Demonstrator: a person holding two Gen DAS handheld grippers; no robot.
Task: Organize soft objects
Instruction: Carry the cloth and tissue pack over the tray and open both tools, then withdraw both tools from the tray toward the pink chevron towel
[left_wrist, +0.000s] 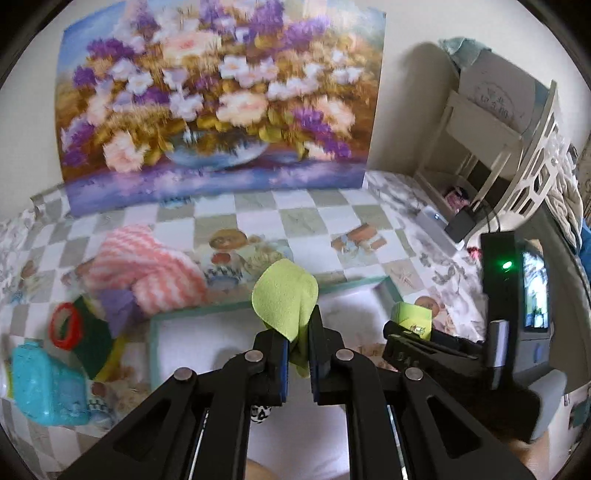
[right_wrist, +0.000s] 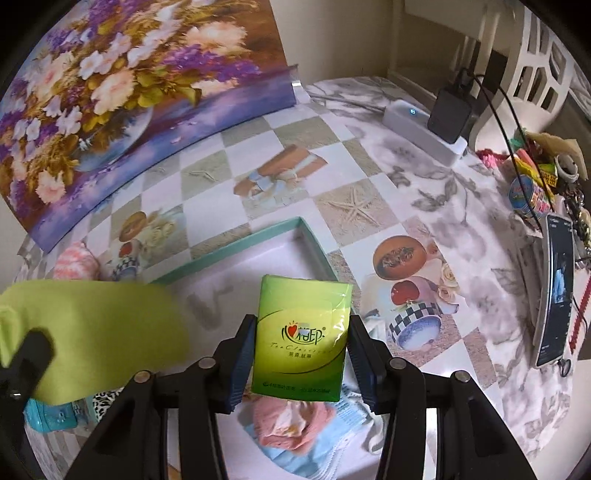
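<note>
Both grippers above the teal-rimmed tray (right_wrist: 314, 236) on the patterned surface (right_wrist: 369, 177). The left gripper (left_wrist: 298, 354), jaws clenched, pinches a lime-green cloth (left_wrist: 286, 295) whose free end flops above the jaws. The right gripper (right_wrist: 301, 354) clamps a green tissue pack (right_wrist: 301, 332) by its two long sides, over a pink cloth (right_wrist: 291, 417) and blue cloth (right_wrist: 295, 458) already in the tray. Risks: the slick pack may slip or tilt from its narrow side grip, and the loose cloth may snag the neighbouring gripper, the two working close together.
</note>
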